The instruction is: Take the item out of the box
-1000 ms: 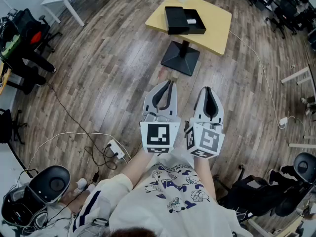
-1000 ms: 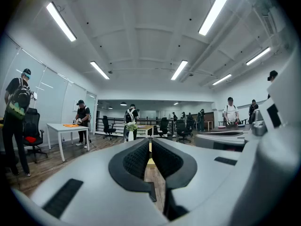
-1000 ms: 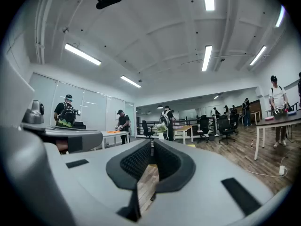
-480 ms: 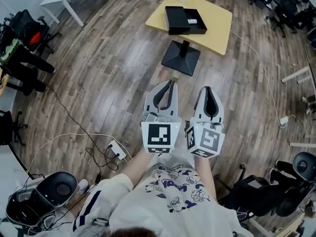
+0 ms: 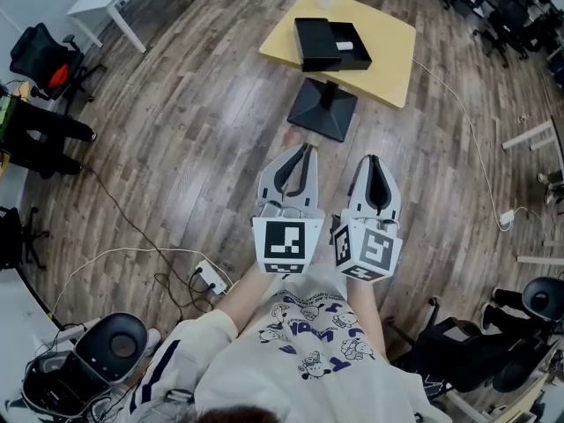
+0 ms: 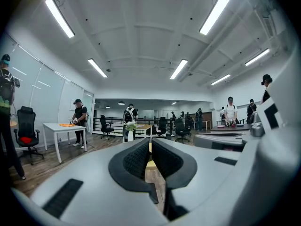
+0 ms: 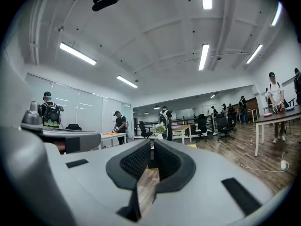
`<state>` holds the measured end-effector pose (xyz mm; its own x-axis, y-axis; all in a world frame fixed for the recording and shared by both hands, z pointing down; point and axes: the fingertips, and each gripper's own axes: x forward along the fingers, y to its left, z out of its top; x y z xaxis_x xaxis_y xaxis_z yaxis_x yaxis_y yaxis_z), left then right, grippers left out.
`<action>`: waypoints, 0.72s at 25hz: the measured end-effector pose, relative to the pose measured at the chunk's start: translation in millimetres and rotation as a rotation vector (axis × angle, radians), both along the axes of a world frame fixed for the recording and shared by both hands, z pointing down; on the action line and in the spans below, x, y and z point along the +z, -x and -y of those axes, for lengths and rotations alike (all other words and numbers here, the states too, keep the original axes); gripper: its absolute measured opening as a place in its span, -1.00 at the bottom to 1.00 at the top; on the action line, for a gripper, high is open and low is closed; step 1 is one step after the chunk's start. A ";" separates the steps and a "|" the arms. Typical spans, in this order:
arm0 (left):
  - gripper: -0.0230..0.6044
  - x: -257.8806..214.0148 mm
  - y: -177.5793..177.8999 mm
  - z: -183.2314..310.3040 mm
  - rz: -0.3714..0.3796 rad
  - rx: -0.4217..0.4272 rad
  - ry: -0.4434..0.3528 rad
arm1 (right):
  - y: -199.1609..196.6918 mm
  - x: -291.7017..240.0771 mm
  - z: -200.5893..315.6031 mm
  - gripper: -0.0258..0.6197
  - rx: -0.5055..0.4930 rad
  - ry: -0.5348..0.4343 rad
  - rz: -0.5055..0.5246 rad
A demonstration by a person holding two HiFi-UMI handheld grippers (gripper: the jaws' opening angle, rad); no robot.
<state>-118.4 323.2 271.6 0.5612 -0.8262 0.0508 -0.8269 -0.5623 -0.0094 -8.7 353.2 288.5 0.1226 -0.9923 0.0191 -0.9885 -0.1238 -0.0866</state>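
Both grippers are parked close to me, well short of the work. The left gripper [image 5: 304, 148] has its jaws pressed together with nothing between them, and the right gripper [image 5: 370, 159] is the same, closed up and empty. Both just point out over the wooden floor [image 5: 203, 148].

The target is way out at the far end: a black box [image 5: 328, 44] sitting on the yellow table [image 5: 388, 55], open on top. Inside, toward its right half, there's a small white item [image 5: 345, 46]. From here its long axis looks like it runs left-right, roughly along the box's own long side, but it's too small to tell which end is which.

My guess on handling: light and probably rigid, so nothing that needs much squeeze. I'd come in from above and pinch it across the short width, jaws lined up near-far. The box looks light too, so it could lift or slide along with the item. I'd pin a wall of it with the other gripper.
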 end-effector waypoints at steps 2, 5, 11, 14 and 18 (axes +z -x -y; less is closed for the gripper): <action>-0.84 1.3 0.5 9.6 0.001 0.005 -0.001 | -0.4 0.6 8.7 -0.79 0.006 -0.003 0.005; -0.84 1.2 2.5 23.8 -0.002 0.012 -0.003 | 1.4 1.6 21.1 -0.79 0.012 -0.001 0.001; -0.84 5.8 2.6 42.6 0.002 0.040 0.004 | 3.6 5.8 38.1 -0.79 0.033 0.005 0.004; -0.84 8.4 2.7 48.3 0.004 0.055 0.007 | 4.6 7.5 43.1 -0.79 0.041 0.008 0.001; -0.84 12.6 5.4 53.4 0.003 0.056 0.021 | 4.6 11.6 43.8 -0.79 0.051 0.021 0.001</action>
